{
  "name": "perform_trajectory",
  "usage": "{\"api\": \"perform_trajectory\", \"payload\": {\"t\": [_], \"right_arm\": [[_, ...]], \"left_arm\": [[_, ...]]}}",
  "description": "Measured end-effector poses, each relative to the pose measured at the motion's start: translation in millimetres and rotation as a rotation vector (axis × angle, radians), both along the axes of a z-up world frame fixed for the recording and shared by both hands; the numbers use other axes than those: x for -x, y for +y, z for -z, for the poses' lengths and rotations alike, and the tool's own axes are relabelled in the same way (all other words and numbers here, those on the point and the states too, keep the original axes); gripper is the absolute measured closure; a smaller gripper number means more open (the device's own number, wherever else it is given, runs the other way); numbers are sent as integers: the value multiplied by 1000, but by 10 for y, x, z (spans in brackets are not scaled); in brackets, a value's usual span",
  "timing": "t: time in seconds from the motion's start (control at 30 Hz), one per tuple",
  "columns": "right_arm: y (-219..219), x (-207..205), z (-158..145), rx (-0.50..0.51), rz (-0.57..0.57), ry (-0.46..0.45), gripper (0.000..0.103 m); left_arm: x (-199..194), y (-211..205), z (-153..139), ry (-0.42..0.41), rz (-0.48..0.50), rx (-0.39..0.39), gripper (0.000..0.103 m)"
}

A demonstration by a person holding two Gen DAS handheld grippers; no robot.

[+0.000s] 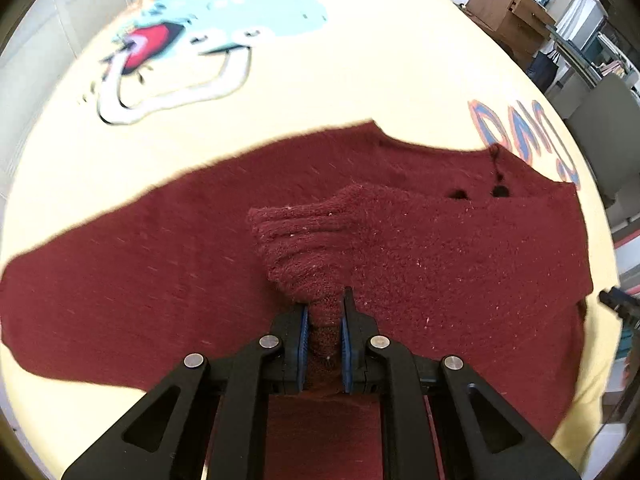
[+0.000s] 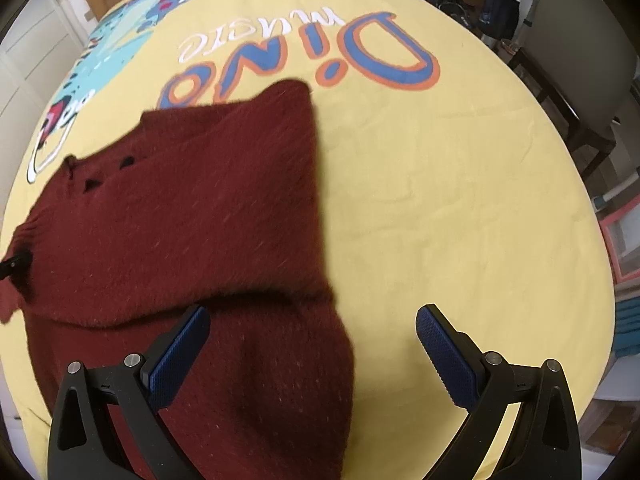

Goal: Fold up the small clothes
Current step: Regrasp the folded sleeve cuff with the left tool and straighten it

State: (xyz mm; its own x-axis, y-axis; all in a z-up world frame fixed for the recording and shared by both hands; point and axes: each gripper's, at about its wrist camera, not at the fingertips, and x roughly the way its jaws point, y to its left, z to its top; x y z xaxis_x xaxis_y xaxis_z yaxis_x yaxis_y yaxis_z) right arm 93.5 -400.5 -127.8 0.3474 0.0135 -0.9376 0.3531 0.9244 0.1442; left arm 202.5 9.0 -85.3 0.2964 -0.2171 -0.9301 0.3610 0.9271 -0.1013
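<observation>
A small dark red knit sweater (image 1: 160,264) lies spread on a yellow printed sheet (image 1: 280,104). My left gripper (image 1: 325,312) is shut on the ribbed cuff of a sleeve (image 1: 304,240), holding it over the sweater's body. In the right wrist view the sweater (image 2: 192,224) lies at the left, with one side folded over the body. My right gripper (image 2: 312,320) is open and empty, hovering above the sweater's right edge; its left pad (image 2: 180,352) is over the knit, its right pad (image 2: 444,356) over bare sheet.
The sheet (image 2: 440,200) carries a dinosaur print (image 1: 224,32) and "Dino" lettering (image 2: 320,56). A grey chair (image 2: 588,48) stands past the right edge, and wooden furniture (image 1: 504,4) with shelves stands beyond the far edge.
</observation>
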Motion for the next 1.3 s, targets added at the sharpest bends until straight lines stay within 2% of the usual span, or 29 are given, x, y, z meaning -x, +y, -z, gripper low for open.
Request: {"api": "perform_trajectory", "payload": {"t": [0.07,0.17,0.33,0.43,0.47,0.57,0.63,0.7,0.8,0.9,1.07,1.2,1.27,1.3], "right_arm": [[-56,-84,-28,-5,14,-21,0],[-90,-238,24,-24,18,-21,0],[-39,-547,240,-18,-30,42,0],[13,-677,374,-68,-64,72,2],[25,-702,411,-76,-67,88,6],[52,-748,529,-115,-75,120,29],[40,-738,525,-141,-67,103,44],[3,-721,469,-148,-51,82,67],[-126,-625,369,-147,-19,43,85],[-191,-535,379,-173,-7,30,85],[-142,-535,461,-126,-17,53,85],[-49,-557,463,-98,-37,55,83],[-32,-553,428,-79,-48,42,79],[-19,-527,395,-69,-46,37,73]], "left_arm": [[17,56,11,-10,0,4,92],[16,-40,139,-14,22,-30,92],[146,-108,297,-22,47,-72,92],[157,-67,318,-21,49,-73,92],[136,-56,335,-17,46,-70,92],[64,-36,361,-10,39,-69,92],[54,-56,354,-6,36,-71,92],[50,-54,318,-7,33,-62,92],[53,-60,270,-15,37,-49,92],[56,-64,310,-10,33,-51,92],[23,-8,494,1,11,-71,86],[-1,4,487,-6,-3,-73,82],[-4,-17,469,-17,-10,-110,66],[-7,-21,451,-28,-18,-134,63]]}}
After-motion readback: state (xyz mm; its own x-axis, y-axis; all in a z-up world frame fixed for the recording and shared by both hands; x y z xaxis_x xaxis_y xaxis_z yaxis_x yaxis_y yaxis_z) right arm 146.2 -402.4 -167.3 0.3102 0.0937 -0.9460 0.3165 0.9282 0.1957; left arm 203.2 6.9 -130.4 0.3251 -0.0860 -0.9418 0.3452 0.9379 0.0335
